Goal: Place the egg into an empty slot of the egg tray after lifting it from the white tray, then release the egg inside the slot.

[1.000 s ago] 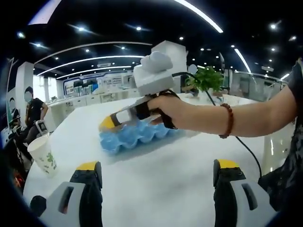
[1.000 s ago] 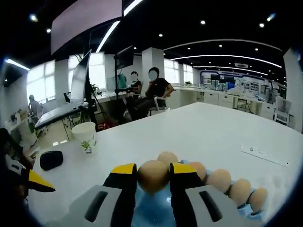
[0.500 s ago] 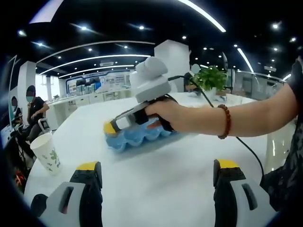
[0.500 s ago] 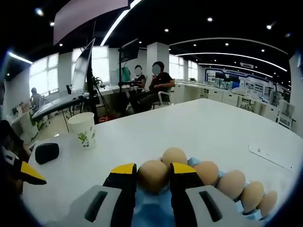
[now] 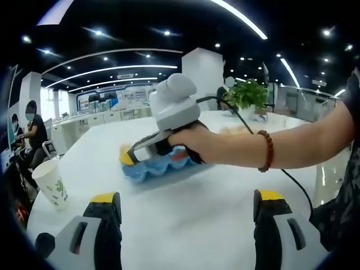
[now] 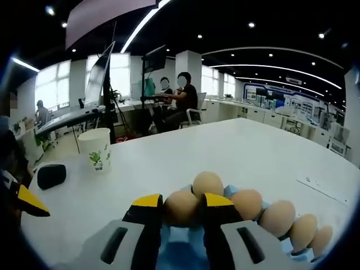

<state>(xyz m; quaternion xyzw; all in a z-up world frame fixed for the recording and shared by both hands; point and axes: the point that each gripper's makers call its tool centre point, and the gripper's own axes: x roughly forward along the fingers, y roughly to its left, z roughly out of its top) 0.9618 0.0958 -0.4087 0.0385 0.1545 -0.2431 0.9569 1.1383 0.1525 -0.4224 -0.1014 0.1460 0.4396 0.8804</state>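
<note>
1. White tabletop (image 5: 185, 219) spreads wide in the left gripper view, with bare surface all around the left gripper (image 5: 188, 225), whose yellow-tipped jaws stand far apart with nothing between them.
2. At that view's left, a paper cup (image 5: 52, 183) stands near the table's edge, well apart from the blue egg tray (image 5: 160, 166) in the middle.
3. The right gripper (image 5: 132, 154), held in a person's hand (image 5: 194, 140), reaches over the blue tray from the right; a beaded bracelet (image 5: 264, 151) sits on the wrist and a black cable trails off behind it.
4. Beyond the tray the table runs on to its far edge, where a potted plant (image 5: 247, 93) stands.
5. In the right gripper view, a black mouse-like object (image 6: 52, 175) lies near the left table edge, and the paper cup (image 6: 95, 149) stands just to its right, upright.
6. The right gripper (image 6: 181, 209) has its jaws clamped on a brown egg (image 6: 181, 207), which sits low over the egg tray (image 6: 180, 247); whether it touches the slot I cannot tell.
7. More eggs (image 6: 275, 219) line the tray to the right, the nearest just beside the held one, and one more sits just behind it.
8. Open table lies ahead and to the right, up to a white power strip (image 6: 323, 188) near the far edge.
9. People sit at desks beyond the table.
</note>
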